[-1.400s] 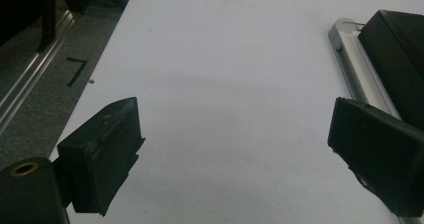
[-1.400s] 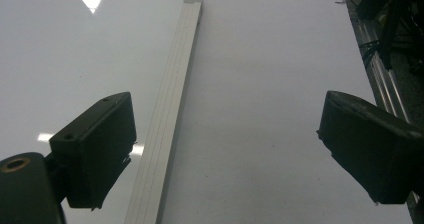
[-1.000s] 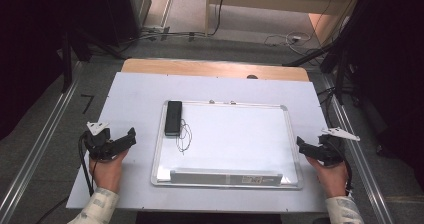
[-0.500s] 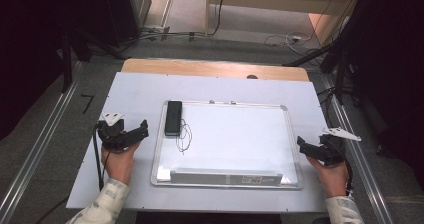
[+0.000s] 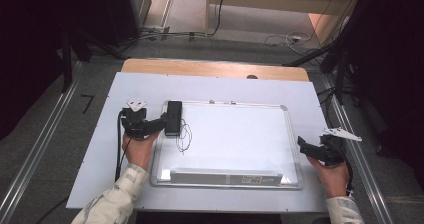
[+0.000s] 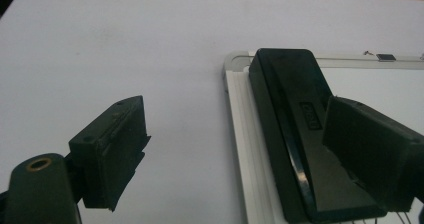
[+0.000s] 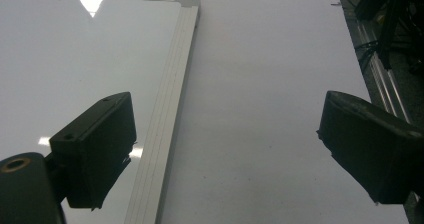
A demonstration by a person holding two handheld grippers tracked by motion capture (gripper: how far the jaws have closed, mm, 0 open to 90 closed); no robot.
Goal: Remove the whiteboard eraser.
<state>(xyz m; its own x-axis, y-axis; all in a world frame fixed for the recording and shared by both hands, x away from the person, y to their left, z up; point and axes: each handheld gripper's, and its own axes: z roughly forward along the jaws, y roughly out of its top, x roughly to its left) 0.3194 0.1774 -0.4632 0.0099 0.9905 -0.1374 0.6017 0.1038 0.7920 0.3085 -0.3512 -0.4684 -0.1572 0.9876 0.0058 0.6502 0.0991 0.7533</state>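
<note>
1. Sitting on the left edge of the whiteboard (image 5: 235, 134), near its far-left corner, is the eraser (image 5: 173, 117) — a black oblong block lying flat.
2. Its long axis runs away from the person, parallel to the board's left frame, with one short end toward the far edge of the table (image 5: 215, 86) and the other toward the person.
3. A thin cord (image 5: 184, 136) loops off its near end onto the white surface.
4. Left gripper (image 5: 150, 125) is right at the eraser's left side, jaws spread wide and nothing clamped. In the left gripper view the eraser (image 6: 295, 129) lies between the two jaws but closer to the right one, which overlaps its near end. I can't tell if that jaw actually touches it.
5. Right gripper (image 5: 305, 145) sits just off the board's right edge, well apart from the eraser, jaws also spread with nothing between them. In the right gripper view its left jaw sits over the board's frame (image 7: 167, 109) and the right jaw over bare table.
6. Hard to make out — there's a small raised label (image 6: 310, 115) on top of the eraser, too blurry to read. The eraser's near end is partly covered by the right jaw in the left gripper view, and the cord is cut off at the bottom edge there.
7. A long strip (image 5: 225, 175) lies along the board's near edge, and the print on it is unreadable.
</note>
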